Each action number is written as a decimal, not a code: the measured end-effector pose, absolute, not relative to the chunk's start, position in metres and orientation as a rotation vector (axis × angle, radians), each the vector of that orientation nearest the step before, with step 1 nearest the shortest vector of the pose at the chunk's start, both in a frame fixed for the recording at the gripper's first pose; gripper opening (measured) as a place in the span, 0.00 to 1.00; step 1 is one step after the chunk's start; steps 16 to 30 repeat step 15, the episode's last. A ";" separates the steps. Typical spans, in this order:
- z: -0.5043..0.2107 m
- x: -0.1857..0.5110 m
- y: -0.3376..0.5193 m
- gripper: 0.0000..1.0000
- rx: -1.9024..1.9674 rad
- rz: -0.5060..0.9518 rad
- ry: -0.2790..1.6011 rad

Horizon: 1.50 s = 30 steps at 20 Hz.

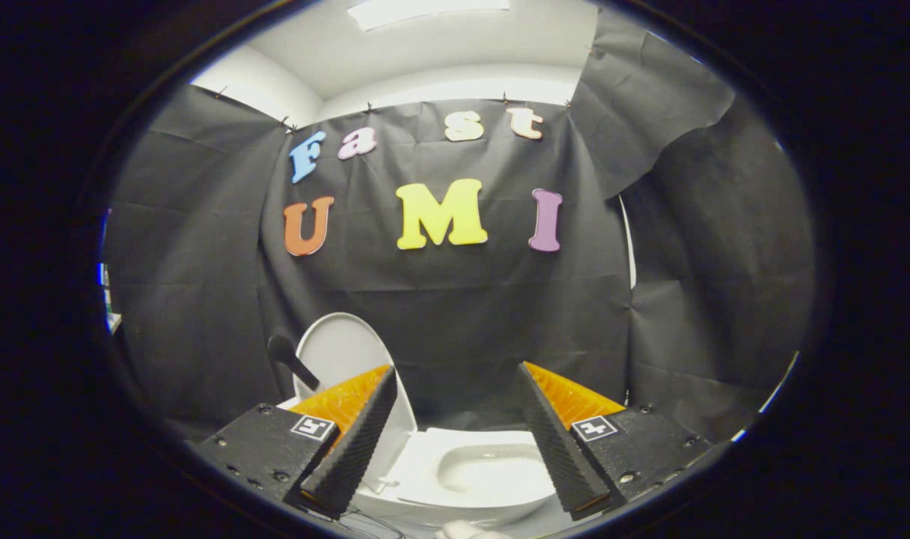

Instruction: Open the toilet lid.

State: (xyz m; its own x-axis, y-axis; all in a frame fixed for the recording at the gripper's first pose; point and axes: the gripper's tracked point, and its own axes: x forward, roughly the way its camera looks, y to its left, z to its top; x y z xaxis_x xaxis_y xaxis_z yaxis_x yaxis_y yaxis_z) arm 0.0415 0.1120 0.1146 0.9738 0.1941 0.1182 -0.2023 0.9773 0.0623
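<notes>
Lid (343,355) status: raised. I read it as standing close to upright behind and to the left of the bowl (485,473), tilted back toward the black cloth wall (455,314), its pale underside facing me. The left finger of the tongs (455,442) overlaps its lower edge in the frame, but I cannot tell whether finger and lid are touching or merely lined up in depth. Tongs are spread wide with nothing between them; the open bowl and white rim sit in the gap just ahead of the fingertips and below them. A dark rod-like handle (290,359) pokes up beside the lid on its left; I cannot say what it belongs to. My judgement: the opening itself looks done, since the bowl is fully uncovered. What remains, if anything, is confirming the lid rests stably on its own and backing the tongs away.
</notes>
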 end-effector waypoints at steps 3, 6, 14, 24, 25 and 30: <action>0.097 0.036 0.091 1.00 0.068 0.190 -0.092; 0.074 0.031 0.077 1.00 0.068 0.183 -0.092; 0.024 0.011 0.052 1.00 0.028 0.140 -0.062; 0.021 0.012 0.052 1.00 0.030 0.141 -0.054; 0.021 0.012 0.052 1.00 0.030 0.141 -0.054; 0.021 0.012 0.052 1.00 0.030 0.141 -0.054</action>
